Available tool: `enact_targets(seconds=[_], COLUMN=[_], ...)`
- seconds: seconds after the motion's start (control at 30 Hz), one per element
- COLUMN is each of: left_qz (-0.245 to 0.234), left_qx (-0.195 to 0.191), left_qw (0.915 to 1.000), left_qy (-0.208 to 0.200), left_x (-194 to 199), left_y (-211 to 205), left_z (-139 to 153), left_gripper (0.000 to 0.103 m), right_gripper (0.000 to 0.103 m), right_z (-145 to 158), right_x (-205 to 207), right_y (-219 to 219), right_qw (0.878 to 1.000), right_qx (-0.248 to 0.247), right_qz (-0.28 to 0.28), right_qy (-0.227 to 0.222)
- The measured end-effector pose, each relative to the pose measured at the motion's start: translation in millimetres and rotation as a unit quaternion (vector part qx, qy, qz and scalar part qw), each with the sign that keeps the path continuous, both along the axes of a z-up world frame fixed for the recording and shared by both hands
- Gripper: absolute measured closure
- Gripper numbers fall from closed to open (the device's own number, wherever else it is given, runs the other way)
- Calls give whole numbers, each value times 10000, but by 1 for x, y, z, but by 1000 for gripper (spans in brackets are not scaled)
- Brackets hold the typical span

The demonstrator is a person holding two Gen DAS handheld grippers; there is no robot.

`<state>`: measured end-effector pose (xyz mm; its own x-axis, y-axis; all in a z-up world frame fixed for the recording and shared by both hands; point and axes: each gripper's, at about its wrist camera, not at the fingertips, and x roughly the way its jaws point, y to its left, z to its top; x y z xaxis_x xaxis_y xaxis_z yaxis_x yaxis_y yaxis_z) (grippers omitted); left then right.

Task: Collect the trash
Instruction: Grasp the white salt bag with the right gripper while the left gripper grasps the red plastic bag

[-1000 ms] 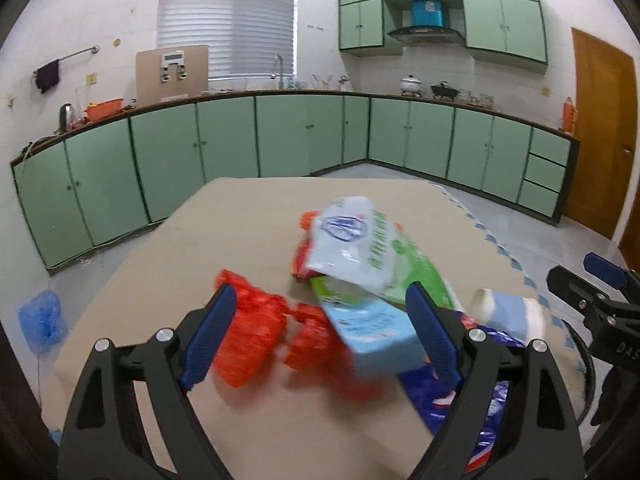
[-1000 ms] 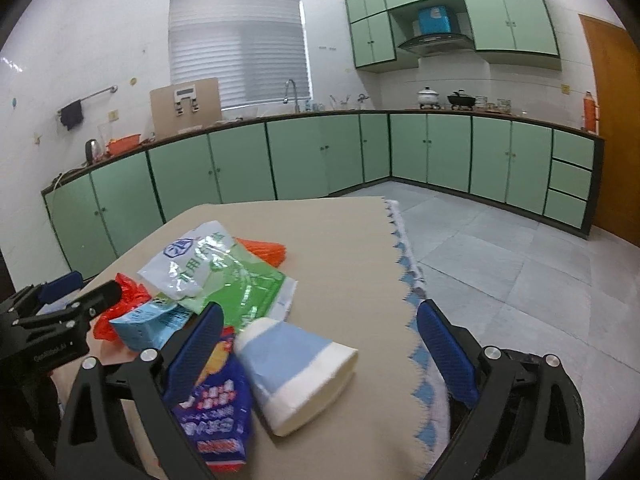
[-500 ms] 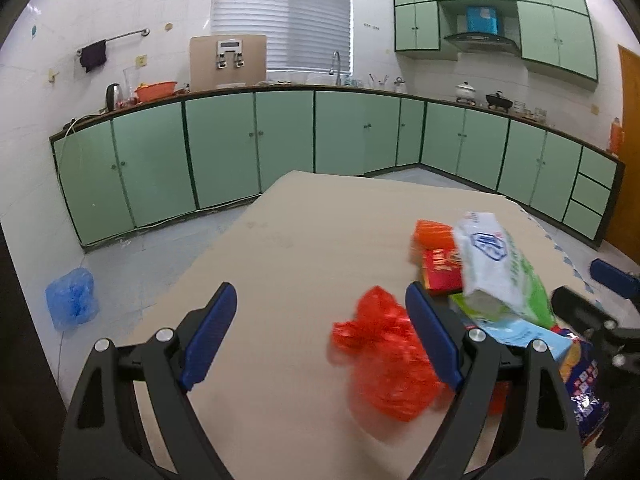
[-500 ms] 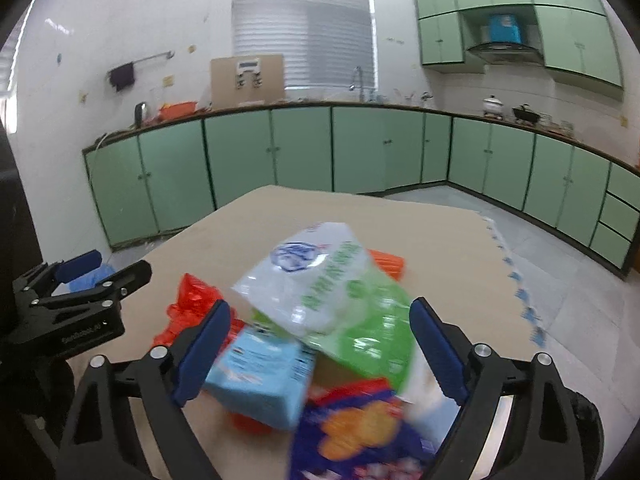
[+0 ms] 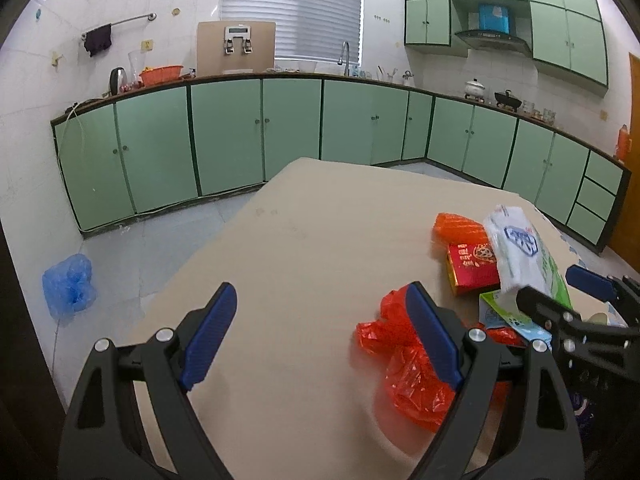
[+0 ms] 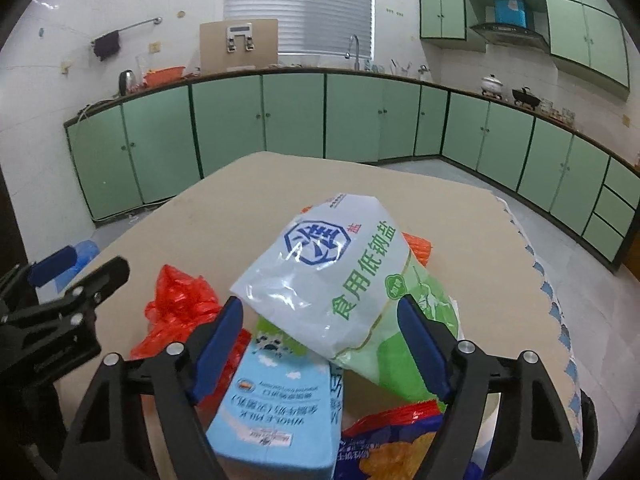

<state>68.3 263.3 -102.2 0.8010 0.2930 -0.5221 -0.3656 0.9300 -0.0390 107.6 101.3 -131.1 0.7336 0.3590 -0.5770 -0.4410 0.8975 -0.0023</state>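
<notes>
Two grippers hover over a beige bench (image 5: pixel 304 240) heaped with trash. Left gripper (image 5: pixel 320 332): jaws released, over bare surface beside a crumpled red plastic bag (image 5: pixel 404 364). Right gripper (image 6: pixel 320 334): jaws have just been closing, not yet clenched, around a white-and-green salt bag (image 6: pixel 340 280) lying atop a blue milk carton (image 6: pixel 280 412).

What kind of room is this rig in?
A home kitchen, most likely: green cabinets run under an L-shaped counter, a sink tap stands below the window, and a range hood hangs over pots on the stove.
</notes>
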Motion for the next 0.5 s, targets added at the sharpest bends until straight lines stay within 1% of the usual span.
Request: enact_targets(seconds=[0.1,0.13,0.17,0.2,0.23,0.3,0.37,0.43,0.5], left_qz=[-79,-116,-177,-215,-249,-349,-419,-488,-616], left_qx=[-60,-98,-164,-210,-249,-320,-363,-412,-522], left_qw=[9999,9999,9997,9995,9993,9987,9980,9971,9952], left_qy=[30,48,78,101,121,199,288,408,555], left_x=[3,4,6,8,10,16,22,27,35], left_y=[-3,-4,-5,-7,-9,-14,-19,-23,-26], left_z=[-4,-5,-7,-8,-10,-14,-20,-27,-33], left_gripper=[19,19,19,19,19,19,19,24,38], right_gripper=[36,43,52,57,64,67,76,77,79], right_z=[0,-1,-2,-2,-3,-3,0,2,4], right_x=[7,9,11,13,14,15,14,14,13], right_y=[1,0,-1,-1,-3,-8,-13,-15,-17], right_qw=[10000,9999,9998,9996,9994,9993,9993,9994,9994], right_qx=[-37,-29,6,27,41,82,108,124,143], right_qz=[0,18,65,107,151,185,214,223,228], right_qy=[86,142,205,253,304,312,272,233,207])
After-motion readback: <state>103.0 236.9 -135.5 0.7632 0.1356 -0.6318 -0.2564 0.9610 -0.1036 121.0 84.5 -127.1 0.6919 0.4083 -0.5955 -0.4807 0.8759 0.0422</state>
